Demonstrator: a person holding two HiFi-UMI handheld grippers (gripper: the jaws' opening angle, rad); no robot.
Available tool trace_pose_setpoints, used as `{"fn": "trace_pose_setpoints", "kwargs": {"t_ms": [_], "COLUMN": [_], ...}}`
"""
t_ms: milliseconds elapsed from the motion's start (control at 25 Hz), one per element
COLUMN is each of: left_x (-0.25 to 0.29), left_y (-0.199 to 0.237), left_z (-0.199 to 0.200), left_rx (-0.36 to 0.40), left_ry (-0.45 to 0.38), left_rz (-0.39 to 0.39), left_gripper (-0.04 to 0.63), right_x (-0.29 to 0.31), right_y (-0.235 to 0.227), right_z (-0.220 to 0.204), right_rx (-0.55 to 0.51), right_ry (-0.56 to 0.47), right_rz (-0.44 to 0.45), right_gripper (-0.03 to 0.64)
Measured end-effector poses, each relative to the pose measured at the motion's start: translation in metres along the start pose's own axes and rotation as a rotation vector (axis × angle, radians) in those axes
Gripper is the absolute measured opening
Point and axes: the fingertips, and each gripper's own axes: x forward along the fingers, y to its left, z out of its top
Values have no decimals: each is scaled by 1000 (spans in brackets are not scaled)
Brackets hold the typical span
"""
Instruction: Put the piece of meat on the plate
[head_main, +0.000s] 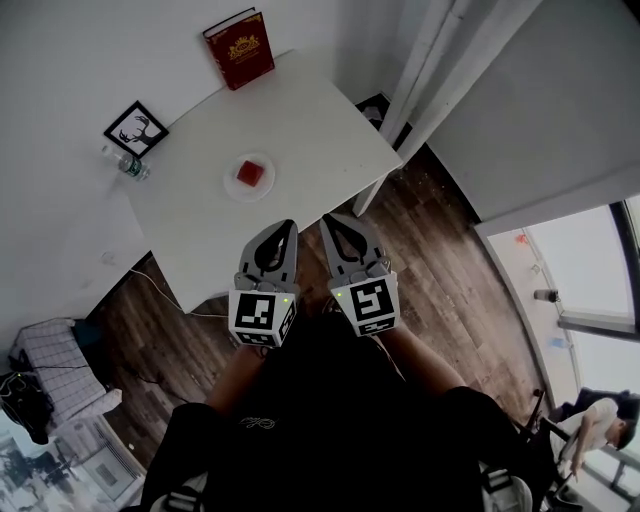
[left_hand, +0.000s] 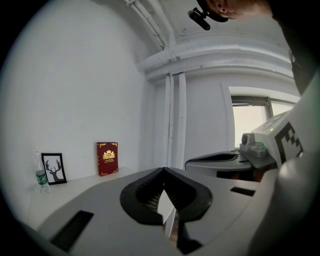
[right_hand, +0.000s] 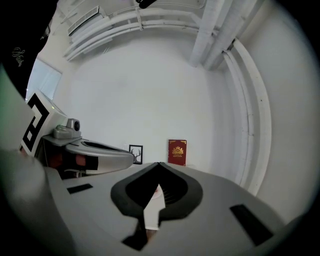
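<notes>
**Inspector:** What is recorded of the tongs?

**Assessor:** Both are found clenched on nothing. The left gripper (head_main: 284, 226) and right gripper (head_main: 331, 219) are held side by side, close to the body and short of the table (head_main: 310, 120).

**Inspector:** And the meat?

**Assessor:** The meat (head_main: 250, 174) is seen lying on the plate (head_main: 233, 189), well apart from both grippers. The task is judged complete.

**Inspector:** Risks?

**Assessor:** A cable (head_main: 165, 288) is noted on the floor by the near corner; it could be snagged by a step. Were the grippers swung forward, the plate could be struck and shoved.

**Inspector:** Room beyond?

**Assessor:** Bare tabletop is left right of the plate. The bottle (head_main: 131, 166) and frame (head_main: 135, 128) are crowded at the left edge, and the book (head_main: 239, 48) is stood against the wall.
</notes>
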Motion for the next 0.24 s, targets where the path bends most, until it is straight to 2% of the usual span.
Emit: {"fn": "trace_pose_setpoints", "kwargs": {"t_ms": [240], "left_x": [6], "left_y": [-10], "left_z": [5], "left_rx": [16], "left_ry": [-22], "left_rz": [-20], "left_gripper": [3], "right_x": [-3], "right_y": [-9], "right_z": [-6], "right_rx": [12], "right_ry": [6], "right_rz": [-17], "right_gripper": [21]}}
